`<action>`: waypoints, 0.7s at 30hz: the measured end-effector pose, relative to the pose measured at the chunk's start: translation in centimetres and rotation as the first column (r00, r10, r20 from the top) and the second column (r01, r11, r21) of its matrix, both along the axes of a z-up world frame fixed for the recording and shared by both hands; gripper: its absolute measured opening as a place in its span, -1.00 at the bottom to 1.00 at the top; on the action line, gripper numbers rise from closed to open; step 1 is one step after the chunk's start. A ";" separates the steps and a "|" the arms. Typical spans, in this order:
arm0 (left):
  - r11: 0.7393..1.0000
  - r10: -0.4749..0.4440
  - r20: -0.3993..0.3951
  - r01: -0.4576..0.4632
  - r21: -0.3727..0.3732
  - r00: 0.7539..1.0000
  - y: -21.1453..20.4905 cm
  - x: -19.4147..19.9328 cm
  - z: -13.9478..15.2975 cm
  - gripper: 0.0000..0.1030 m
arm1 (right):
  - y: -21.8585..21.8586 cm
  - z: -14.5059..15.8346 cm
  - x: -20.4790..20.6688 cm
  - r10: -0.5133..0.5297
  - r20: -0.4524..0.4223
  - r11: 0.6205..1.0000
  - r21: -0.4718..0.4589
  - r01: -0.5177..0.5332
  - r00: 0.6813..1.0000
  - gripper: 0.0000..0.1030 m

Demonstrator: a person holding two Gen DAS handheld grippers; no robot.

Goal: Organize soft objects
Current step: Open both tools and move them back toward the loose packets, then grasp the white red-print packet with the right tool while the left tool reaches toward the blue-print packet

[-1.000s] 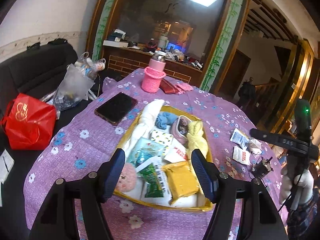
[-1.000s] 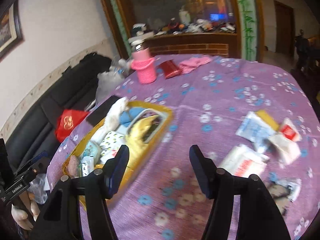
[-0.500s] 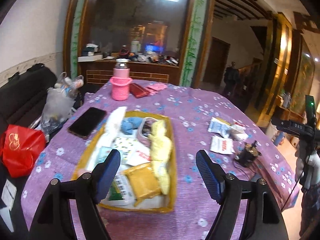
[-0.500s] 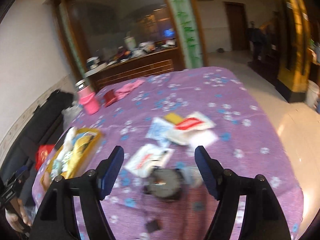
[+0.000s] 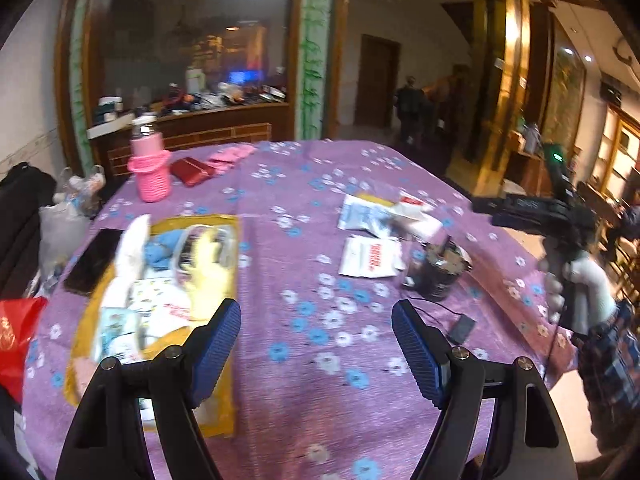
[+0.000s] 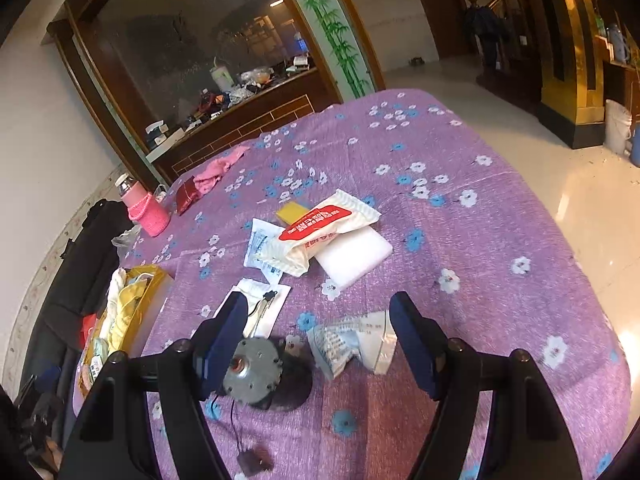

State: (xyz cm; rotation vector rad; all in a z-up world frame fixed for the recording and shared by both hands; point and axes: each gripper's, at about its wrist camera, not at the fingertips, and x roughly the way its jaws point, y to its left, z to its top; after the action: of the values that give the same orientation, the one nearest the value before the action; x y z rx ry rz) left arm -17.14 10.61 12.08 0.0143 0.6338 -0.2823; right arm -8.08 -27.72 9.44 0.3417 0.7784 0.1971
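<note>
Left gripper [image 5: 316, 340] spread wide over bare purple flowered tablecloth [image 5: 304, 412], jaws having just been opening, nothing between them, blue ribbed pads [image 5: 218, 348] touching nothing. Just left of it, yellow tray [image 5: 218, 408] packed with soft goods: white cloth roll [image 5: 128, 252], blue cloth [image 5: 158, 252], pale yellow glove-like piece [image 5: 208, 268], several small packets, print on them blurred and unreadable. Right gripper [image 6: 318, 336] likewise parted wide, jaws having just been opening, nothing pinched; hovering above a crumpled clear-and-white packet [image 6: 352, 344] lying on the cloth between the fingers as seen from the right wrist camera, not touched. Fine print on that packet too small to read. Beside the left finger, a round grey motor [image 6: 256, 372] on a dark base, thin wire trailing to a small dark module [image 6: 254, 458]. Further back, a loose cluster: white pouch with red label [image 6: 324, 228] bearing white characters, not legible; white foam block [image 6: 352, 252] under it; yellow sponge [image 6: 292, 212] behind; clear printed sachet [image 6: 258, 248] to the left; flat white packet [image 6: 260, 300] nearer. In the left wrist view, red lettering on a white packet [image 5: 370, 256], blurred. At the far edge, pink knitted bottle sleeve [image 5: 150, 176], red wallet [image 5: 192, 170], pink cloth [image 5: 232, 154]. Black phone [image 5: 94, 260] beside the tray. Other hand [image 5: 580, 280] in a white glove holding the right tool at frame right.
</note>
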 end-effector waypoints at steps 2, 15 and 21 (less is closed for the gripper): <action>1.000 -0.028 -0.019 0.028 0.003 0.999 -1.3 0.5 -0.3 0.58 | 0.1 -0.6 1.5 0.013 -0.023 1.000 0.024 -0.013 1.000 0.41; 1.000 -0.028 -0.104 0.028 -0.002 0.994 -3.4 3.7 -1.3 0.58 | 0.3 -3.9 13.1 -0.014 -0.182 0.988 0.152 0.042 0.983 0.40; 0.998 -0.052 -0.155 0.046 -0.041 0.987 -3.6 6.6 -1.1 0.57 | 2.6 -5.3 14.5 0.074 -0.186 0.991 0.121 -0.052 0.980 0.19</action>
State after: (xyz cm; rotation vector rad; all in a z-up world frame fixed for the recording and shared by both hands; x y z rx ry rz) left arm -10.52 7.00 10.95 -0.0283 0.7840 -0.3447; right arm 6.44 -25.11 4.12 0.4500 0.9701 0.2728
